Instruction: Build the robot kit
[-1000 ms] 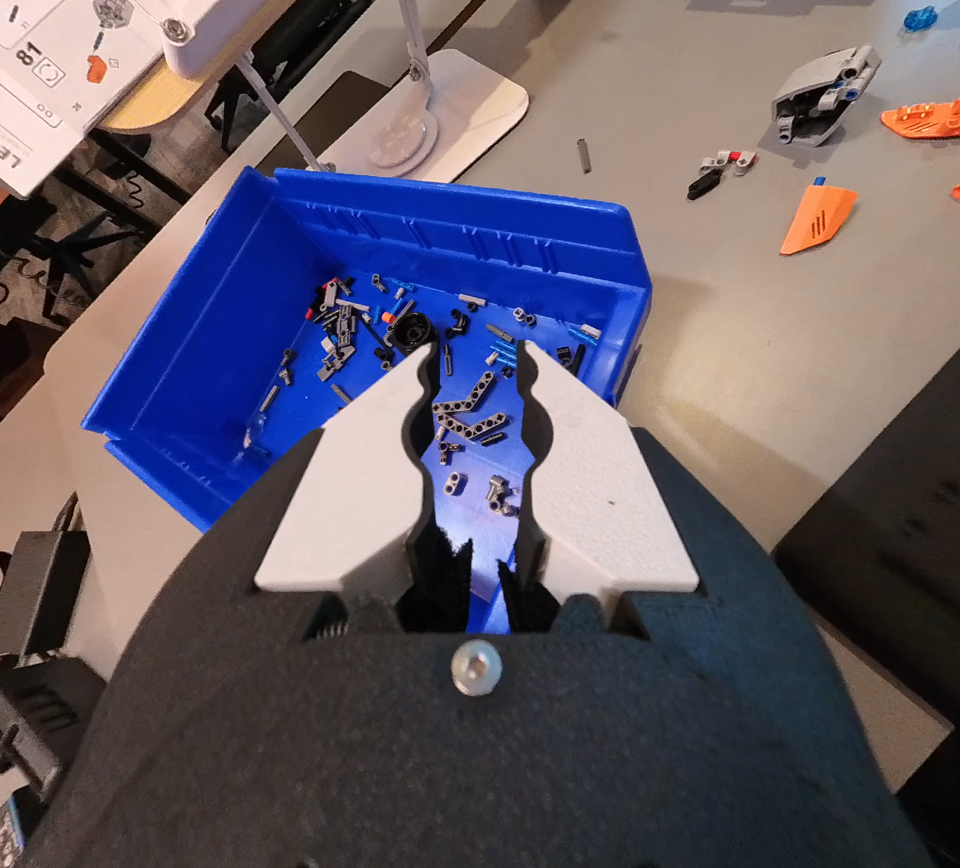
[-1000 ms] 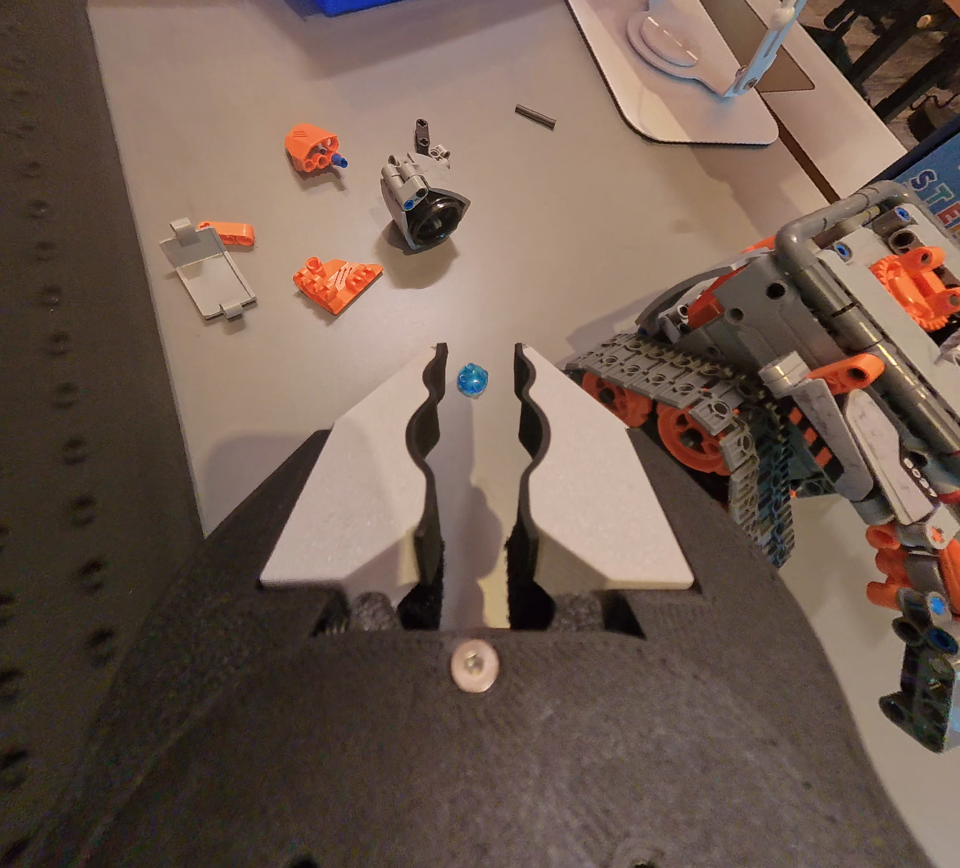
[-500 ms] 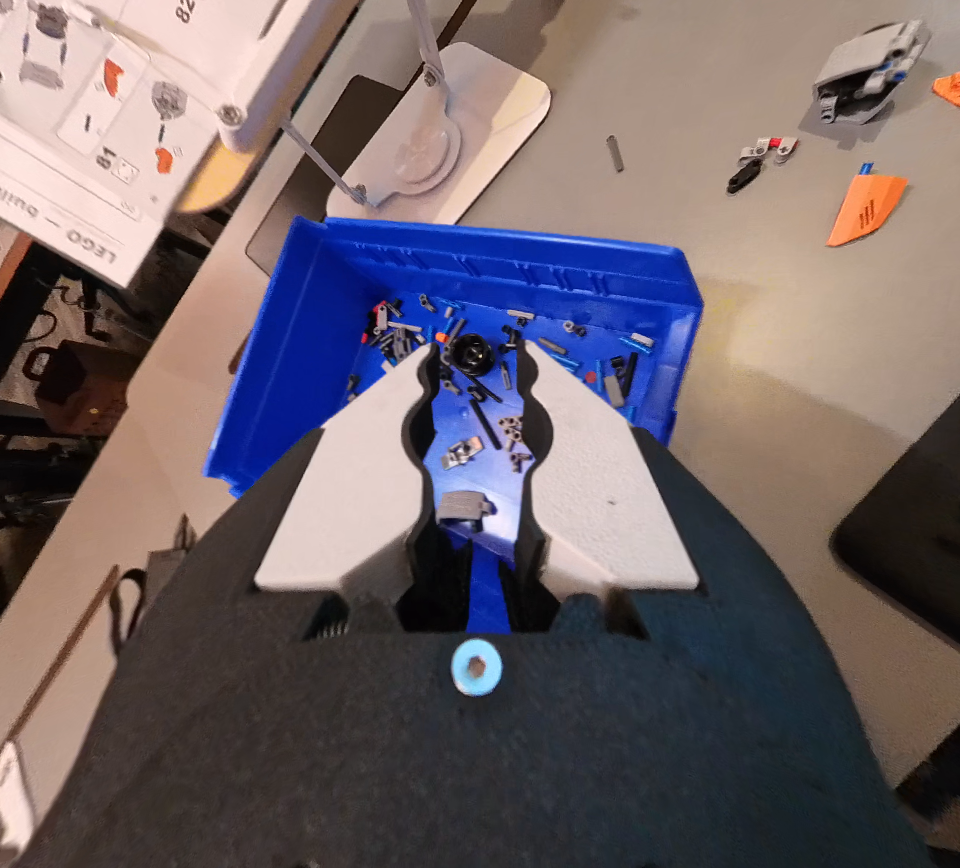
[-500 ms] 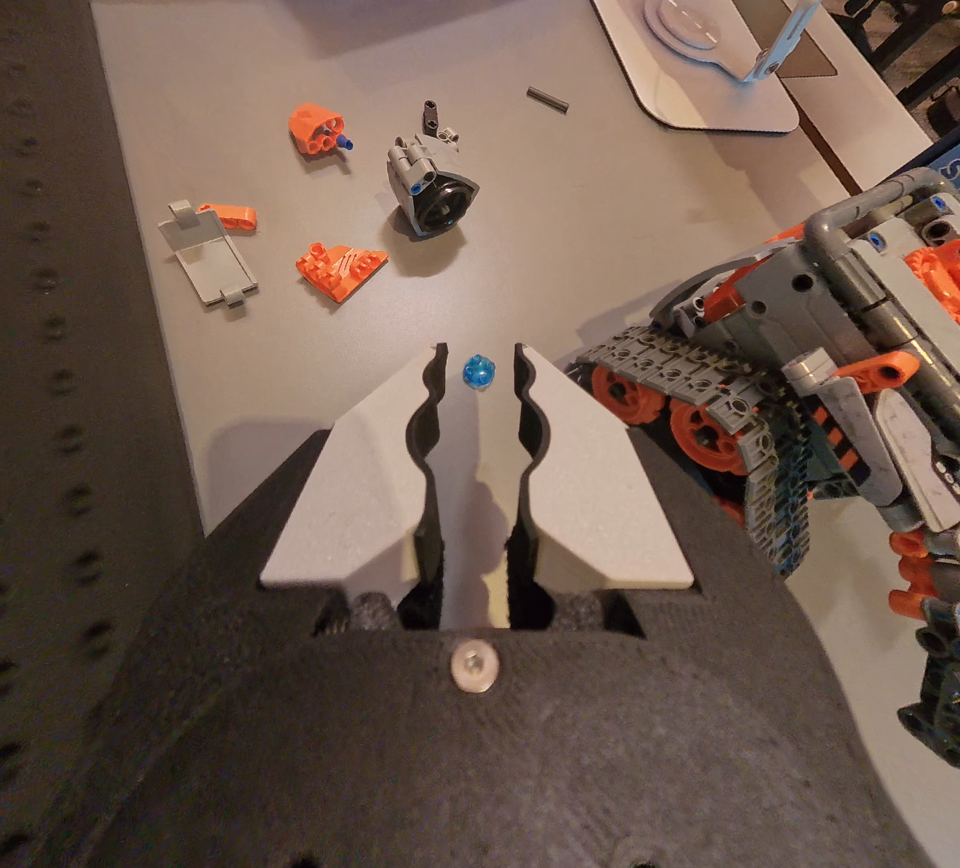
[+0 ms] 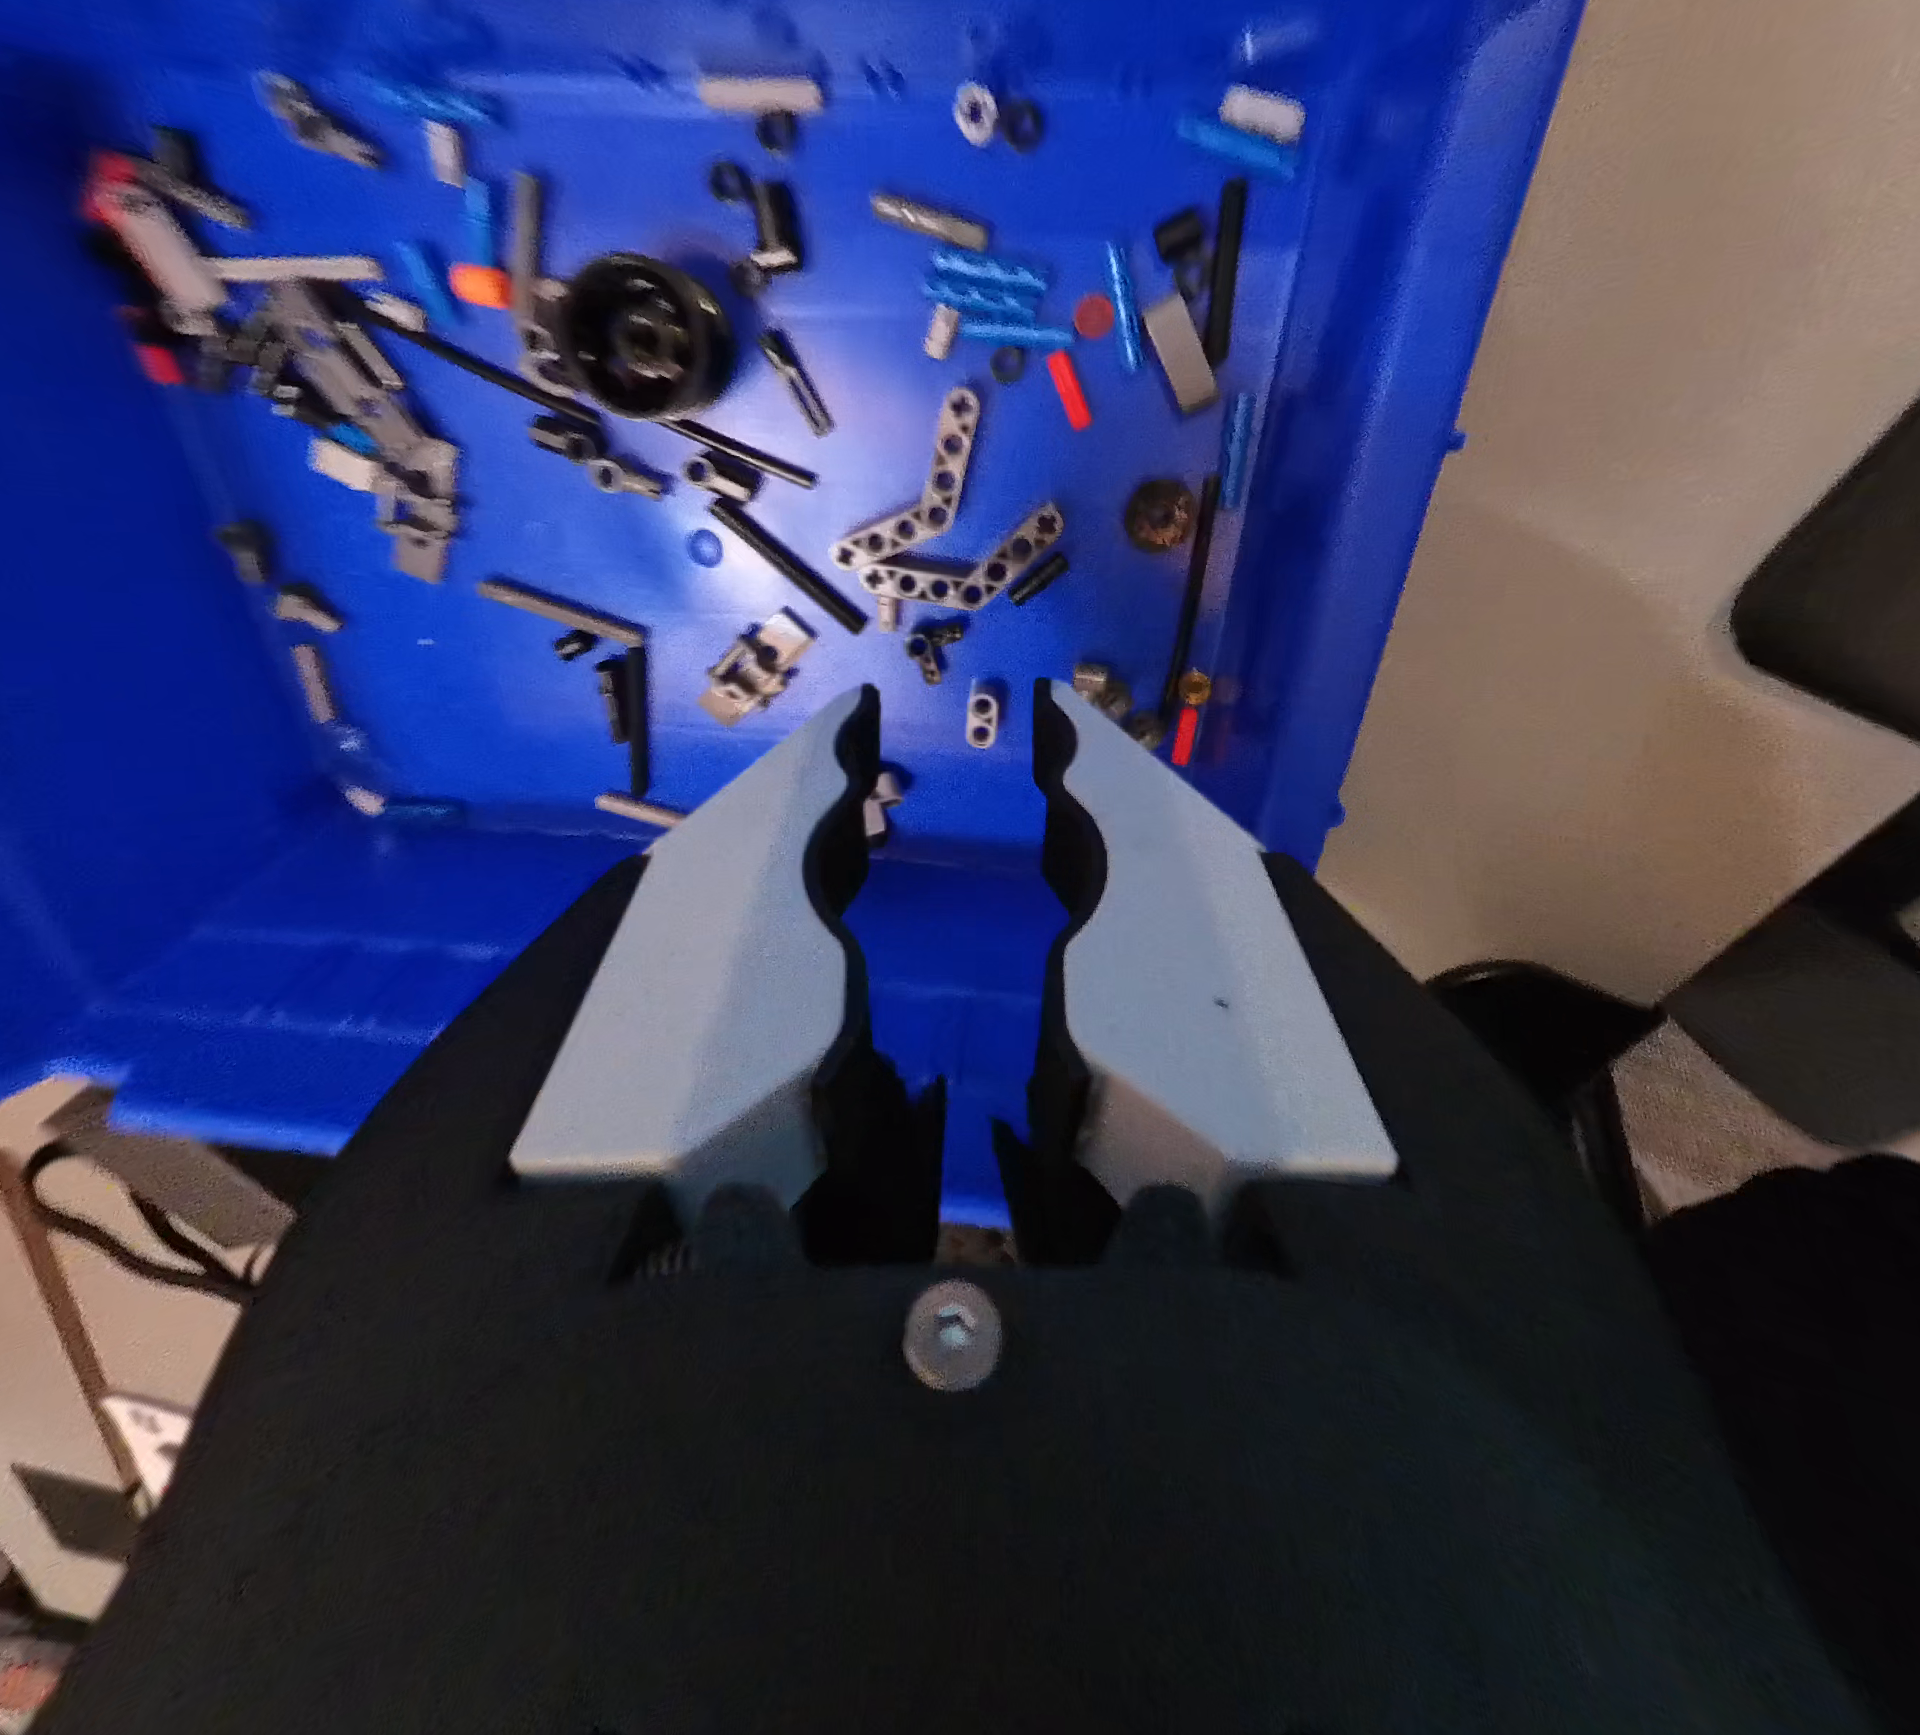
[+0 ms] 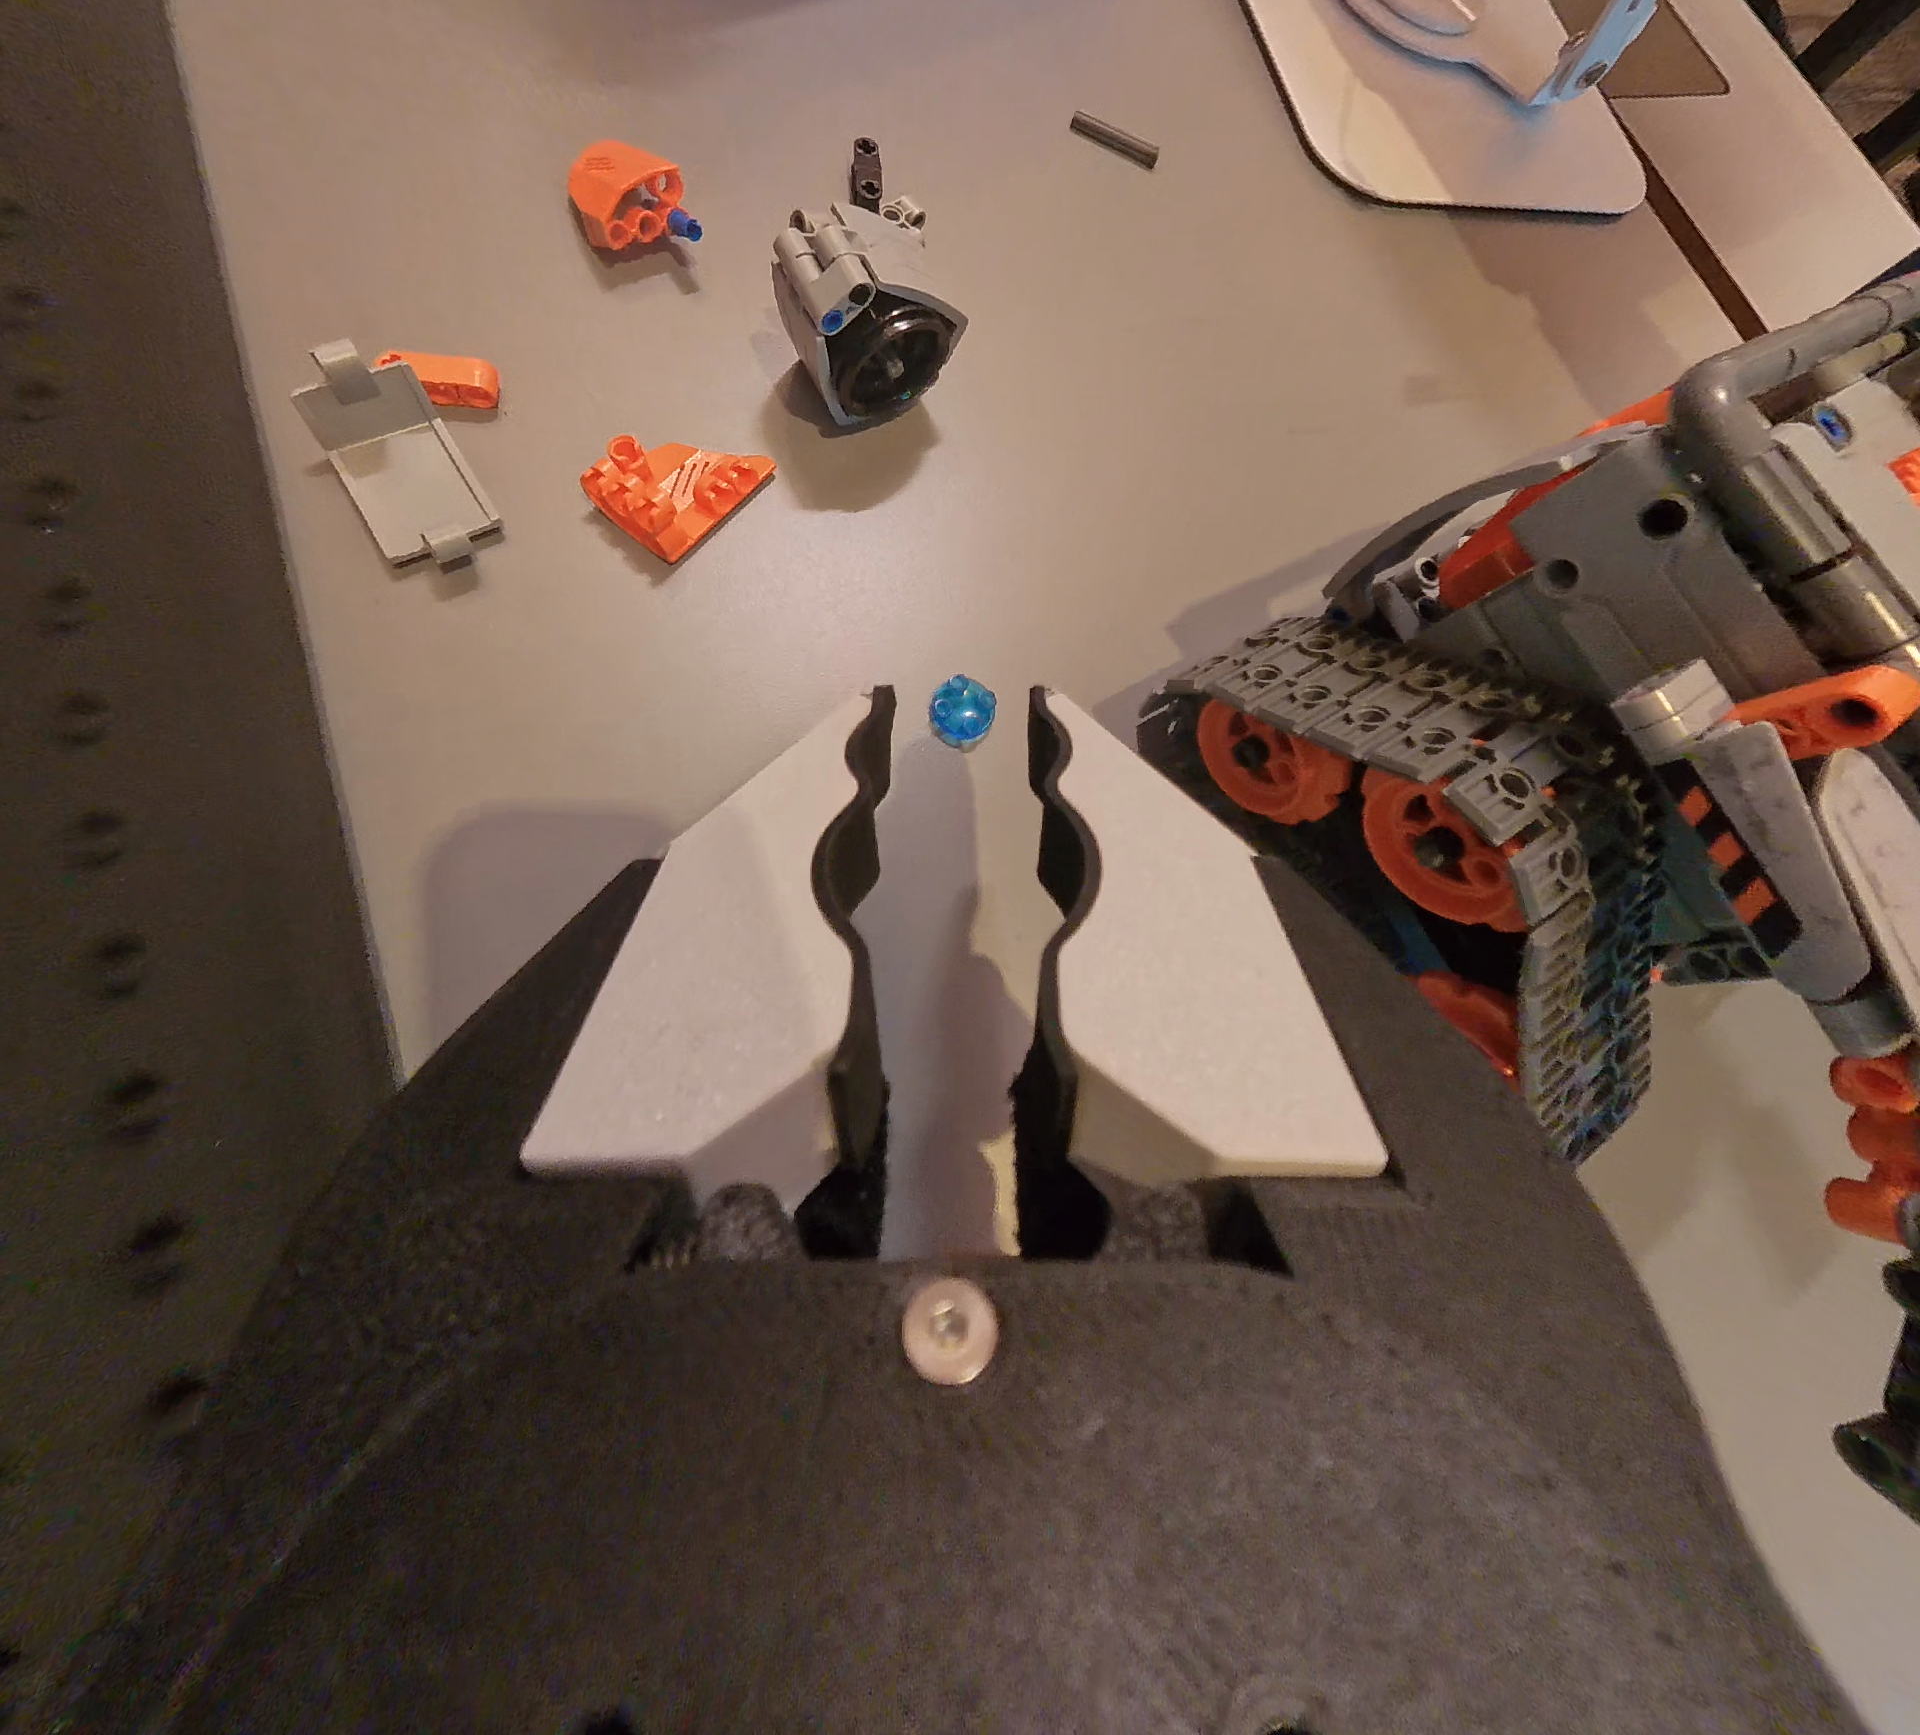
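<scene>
My left gripper (image 5: 954,698) is open and empty, low over the blue bin (image 5: 156,906), whose floor holds several small loose building parts: a black wheel (image 5: 644,335), two bent grey beams (image 5: 935,532) and a small grey connector (image 5: 982,713) right at my fingertips. My right gripper (image 6: 958,700) is open and empty above the grey table (image 6: 1143,438). A small clear blue round stud (image 6: 962,714) lies on the table just between its fingertips. A tracked grey and orange model (image 6: 1558,771) stands close to its right.
On the table ahead of the right gripper lie an orange wedge panel (image 6: 675,496), a grey flat panel (image 6: 400,459), an orange rounded piece (image 6: 621,194), a grey and black sub-assembly (image 6: 868,335) and a dark pin (image 6: 1114,139). A white stand base (image 6: 1455,23) sits at the back right. My right fingertips sit around 40 cm from my left ones. From the right gripper's tips to the orange rounded piece (image 6: 621,194) is close to 15 cm.
My left gripper has dropped down into the blue bin, which now fills the view with motion blur. My right gripper has crept slightly toward the blue stud.
</scene>
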Demonstrator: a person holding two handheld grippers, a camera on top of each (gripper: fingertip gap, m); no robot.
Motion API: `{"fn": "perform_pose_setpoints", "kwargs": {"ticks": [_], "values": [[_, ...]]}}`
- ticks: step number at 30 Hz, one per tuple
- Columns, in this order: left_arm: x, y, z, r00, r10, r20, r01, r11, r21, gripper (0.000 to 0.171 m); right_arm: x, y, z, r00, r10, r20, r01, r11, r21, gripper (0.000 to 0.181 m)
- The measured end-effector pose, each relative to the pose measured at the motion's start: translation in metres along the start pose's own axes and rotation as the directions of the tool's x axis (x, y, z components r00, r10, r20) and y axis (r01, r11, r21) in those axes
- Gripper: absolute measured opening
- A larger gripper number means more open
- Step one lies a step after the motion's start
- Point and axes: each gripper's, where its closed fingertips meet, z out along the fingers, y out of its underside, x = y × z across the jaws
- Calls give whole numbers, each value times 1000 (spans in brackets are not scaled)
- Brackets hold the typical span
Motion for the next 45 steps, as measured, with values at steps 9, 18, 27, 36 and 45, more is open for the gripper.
{"fn": "perform_pose_setpoints", "kwargs": {"ticks": [9, 18, 27, 36, 45], "values": [[6, 37, 54, 995, -3, -96, -22, 968, -250, 22, -1, -3, -4, 1000, -14, -2, 14, 1000, 18, 24], [1, 37, 48, 998, 5, -64, -20, 970, -242, 6, -1, -9, -11, 999, -29, -19, 30, 998, 48, 24], [39, -46, -41, 990, 92, 107, -114, 969, 220, 5, -6, -16, -14, 998, -55, -23, 56, 996, 70, 24], [159, -177, -23, 964, 260, -60, -185, 814, 551, 5, -12, -21, -15, 997, -77, -15, 78, 993, 85, 24], [201, -212, 37, 937, 311, -159, -193, 840, 506, 5, -16, -21, -16, 995, -96, -10, 96, 991, 88, 24]]}}
